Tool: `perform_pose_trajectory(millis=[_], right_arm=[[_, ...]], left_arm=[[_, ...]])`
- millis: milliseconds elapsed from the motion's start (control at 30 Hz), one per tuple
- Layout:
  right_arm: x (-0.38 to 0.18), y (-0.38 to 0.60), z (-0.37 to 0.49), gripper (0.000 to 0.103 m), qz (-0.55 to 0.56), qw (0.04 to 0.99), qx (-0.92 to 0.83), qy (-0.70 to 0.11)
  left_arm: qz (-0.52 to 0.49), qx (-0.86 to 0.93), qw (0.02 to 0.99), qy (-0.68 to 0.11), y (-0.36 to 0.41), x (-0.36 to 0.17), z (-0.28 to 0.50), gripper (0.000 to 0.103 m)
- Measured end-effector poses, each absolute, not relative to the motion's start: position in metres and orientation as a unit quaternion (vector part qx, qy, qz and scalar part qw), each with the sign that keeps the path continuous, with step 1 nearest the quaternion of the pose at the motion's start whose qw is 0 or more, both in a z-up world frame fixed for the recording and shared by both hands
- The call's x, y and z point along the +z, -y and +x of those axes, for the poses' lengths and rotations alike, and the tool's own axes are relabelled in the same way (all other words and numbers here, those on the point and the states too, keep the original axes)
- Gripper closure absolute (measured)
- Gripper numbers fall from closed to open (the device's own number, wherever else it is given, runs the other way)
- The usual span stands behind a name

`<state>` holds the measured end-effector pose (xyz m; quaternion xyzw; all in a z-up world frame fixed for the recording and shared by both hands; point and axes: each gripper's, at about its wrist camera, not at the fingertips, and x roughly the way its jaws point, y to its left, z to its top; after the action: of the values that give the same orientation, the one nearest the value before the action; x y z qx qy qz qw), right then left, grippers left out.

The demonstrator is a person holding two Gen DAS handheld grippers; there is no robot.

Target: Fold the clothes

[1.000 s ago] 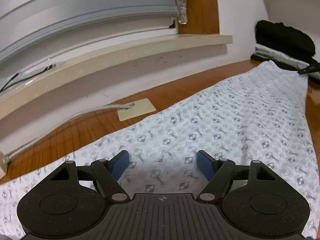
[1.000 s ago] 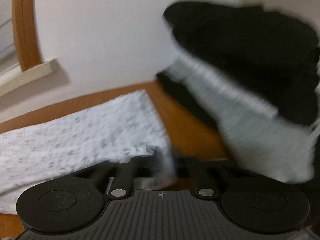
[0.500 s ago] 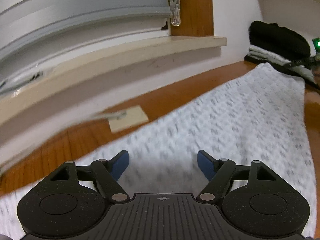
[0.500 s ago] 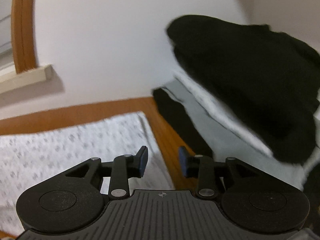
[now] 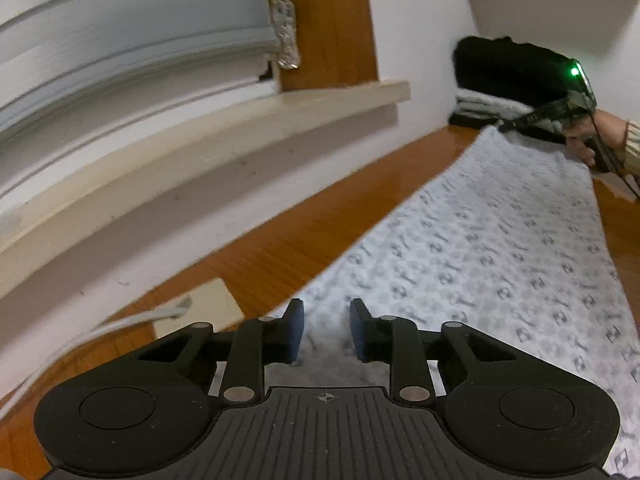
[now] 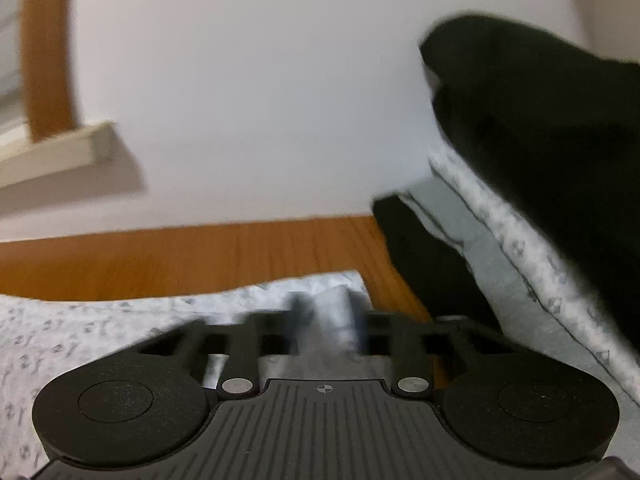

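A white cloth (image 5: 500, 248) with a small grey print lies stretched out flat on the wooden table (image 5: 300, 240). My left gripper (image 5: 327, 332) sits low over its near end. The blue pads stand a narrow gap apart, and cloth shows between them. In the left wrist view my right gripper (image 5: 500, 128), held by a person's hand (image 5: 600, 132), is at the cloth's far corner. In the right wrist view that corner (image 6: 332, 300) rises between the blurred fingers of the right gripper (image 6: 326, 320). I cannot tell whether they pinch it.
A stack of folded clothes (image 5: 504, 68), black on top of white and grey, stands against the wall just beyond the cloth's far end (image 6: 540, 140). A window sill (image 5: 240, 128) runs along the left. A beige plate (image 5: 208, 304) with a cable lies on the table beside my left gripper.
My left gripper's fingers have narrowed from wide open and moved to the cloth's edge near the beige plate. My right gripper let go of the cloth, then dropped back onto its far corner.
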<state>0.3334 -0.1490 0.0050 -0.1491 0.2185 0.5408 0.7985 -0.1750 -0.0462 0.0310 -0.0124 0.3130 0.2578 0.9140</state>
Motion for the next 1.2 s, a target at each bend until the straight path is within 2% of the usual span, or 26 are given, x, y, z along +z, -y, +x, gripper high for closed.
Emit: perform_pose_trajectory(millis=[100,167,267,300,333,367,400,700,800,900,1000,1033,1100,1167,1200], right_arm=[[0.010,0.172,0.331,0.096,-0.101,0.815,0.542,-0.181],[0.014,0.188,0.328,0.096,-0.067,0.824,0.540,-0.161],[0.019,0.206,0.324,0.097,-0.045,0.831,0.538,-0.137],[0.020,0.210,0.323,0.097,-0.042,0.831,0.538,-0.133],[0.022,0.213,0.322,0.097,-0.041,0.832,0.538,-0.131],[0.023,0.216,0.321,0.097,-0.041,0.832,0.537,-0.130],[0.024,0.217,0.320,0.097,-0.042,0.833,0.537,-0.130],[0.050,0.230,0.306,0.097,-0.042,0.842,0.532,-0.079],[0.060,0.217,0.303,0.097,-0.053,0.847,0.524,-0.064],[0.061,0.186,0.302,0.094,-0.089,0.856,0.505,-0.061],[0.046,0.154,0.306,0.086,-0.152,0.855,0.480,-0.120],[0.040,0.146,0.307,0.082,-0.166,0.852,0.475,-0.142],[0.032,0.145,0.304,0.069,-0.175,0.846,0.478,-0.158],[0.029,0.155,0.296,0.067,-0.173,0.837,0.494,-0.160],[0.027,0.160,0.293,0.066,-0.172,0.830,0.503,-0.168]], left_arm=[[-0.005,0.261,0.909,-0.325,0.045,0.025,-0.172,0.076],[-0.014,0.270,0.908,-0.321,0.039,0.024,-0.173,0.066],[-0.031,0.271,0.908,-0.317,0.031,0.023,-0.177,0.066],[-0.032,0.269,0.909,-0.318,0.030,0.022,-0.178,0.068],[-0.031,0.267,0.910,-0.316,0.031,0.022,-0.178,0.078],[-0.029,0.264,0.911,-0.315,0.032,0.022,-0.178,0.100],[-0.026,0.261,0.913,-0.312,0.033,0.023,-0.178,0.102],[-0.008,0.302,0.927,-0.221,0.045,0.053,-0.199,0.103],[-0.004,0.321,0.920,-0.223,0.036,0.055,-0.192,0.103],[0.005,0.338,0.902,-0.268,0.022,0.041,-0.175,0.102],[0.003,0.355,0.882,-0.309,0.013,0.027,-0.165,0.095],[0.000,0.358,0.881,-0.310,0.013,0.027,-0.167,0.089],[-0.002,0.365,0.881,-0.301,0.015,0.031,-0.173,0.079],[-0.006,0.360,0.883,-0.301,0.022,0.036,-0.179,0.056],[-0.007,0.358,0.884,-0.301,0.025,0.038,-0.182,0.054]])
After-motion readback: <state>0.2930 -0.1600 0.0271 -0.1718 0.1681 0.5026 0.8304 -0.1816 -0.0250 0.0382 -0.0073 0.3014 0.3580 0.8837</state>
